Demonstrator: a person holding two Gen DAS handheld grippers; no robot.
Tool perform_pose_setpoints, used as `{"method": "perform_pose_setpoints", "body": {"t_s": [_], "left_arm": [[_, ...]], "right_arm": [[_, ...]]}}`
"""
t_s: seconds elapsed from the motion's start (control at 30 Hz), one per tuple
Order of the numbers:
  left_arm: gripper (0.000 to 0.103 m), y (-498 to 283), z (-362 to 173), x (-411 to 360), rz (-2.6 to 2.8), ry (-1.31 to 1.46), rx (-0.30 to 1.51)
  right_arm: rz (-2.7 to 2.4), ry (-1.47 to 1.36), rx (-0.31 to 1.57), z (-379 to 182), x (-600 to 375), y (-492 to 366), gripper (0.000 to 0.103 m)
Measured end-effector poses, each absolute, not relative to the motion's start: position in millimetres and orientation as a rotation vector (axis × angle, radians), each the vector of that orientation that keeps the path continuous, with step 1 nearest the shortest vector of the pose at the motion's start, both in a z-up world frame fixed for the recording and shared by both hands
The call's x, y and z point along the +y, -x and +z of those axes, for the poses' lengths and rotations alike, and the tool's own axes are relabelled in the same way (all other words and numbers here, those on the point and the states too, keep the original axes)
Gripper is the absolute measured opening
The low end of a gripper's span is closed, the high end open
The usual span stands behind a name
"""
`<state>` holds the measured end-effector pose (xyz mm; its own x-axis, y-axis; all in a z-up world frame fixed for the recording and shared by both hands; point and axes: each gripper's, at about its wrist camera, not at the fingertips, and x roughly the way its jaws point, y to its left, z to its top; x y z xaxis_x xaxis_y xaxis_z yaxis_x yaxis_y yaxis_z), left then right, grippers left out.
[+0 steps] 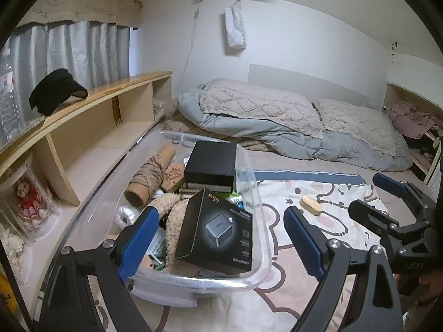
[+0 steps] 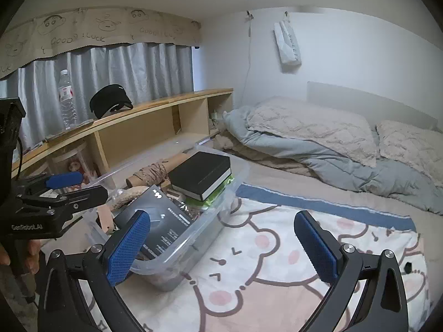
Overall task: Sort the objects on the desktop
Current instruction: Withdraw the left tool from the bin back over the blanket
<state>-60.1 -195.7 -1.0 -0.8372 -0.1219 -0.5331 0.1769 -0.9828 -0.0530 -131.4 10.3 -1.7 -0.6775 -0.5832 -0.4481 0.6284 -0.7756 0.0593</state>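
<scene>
A clear plastic bin [image 1: 256, 182] sits on a cartoon-print blanket [image 1: 293, 285]. In it lie a black charger box [image 1: 216, 228], a black box [image 1: 211, 163] on a book, a twine roll [image 1: 151, 174] and a furry brown item [image 1: 173, 210]. My left gripper [image 1: 221, 238] is open and empty above the bin's near end. A small wooden brush [image 1: 311, 205] lies on the blanket to the right. My right gripper [image 2: 225, 244] is open and empty over the blanket, beside the bin [image 2: 205, 235]. The charger box [image 2: 155, 221] shows there too.
A wooden shelf [image 1: 105, 91] runs along the left with a black cap [image 1: 55, 91] and a water bottle [image 2: 66, 99] on top. Pillows and a grey quilt [image 1: 290, 127] lie at the far end of the bed. Clothes [image 1: 412, 119] fill a right shelf.
</scene>
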Motion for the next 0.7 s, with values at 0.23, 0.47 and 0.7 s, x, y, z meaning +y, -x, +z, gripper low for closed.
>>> {"method": "perform_pose_setpoints", "body": {"t_s": [0.23, 0.47, 0.7], "left_arm": [[0.092, 63, 7, -180, -2.898, -0.779, 0.149], [0.102, 69, 16, -161, -2.939, -0.719, 0.168], [0.103, 81, 21, -135, -2.970, -0.662, 0.139]], "right_arm": [[-2.440, -0.602, 0.165, 7, 36, 137, 0.103], [-2.507, -0.579, 0.184, 18, 73, 139, 0.103], [-2.597, -0.558, 0.167, 25, 116, 146, 0.103]]}}
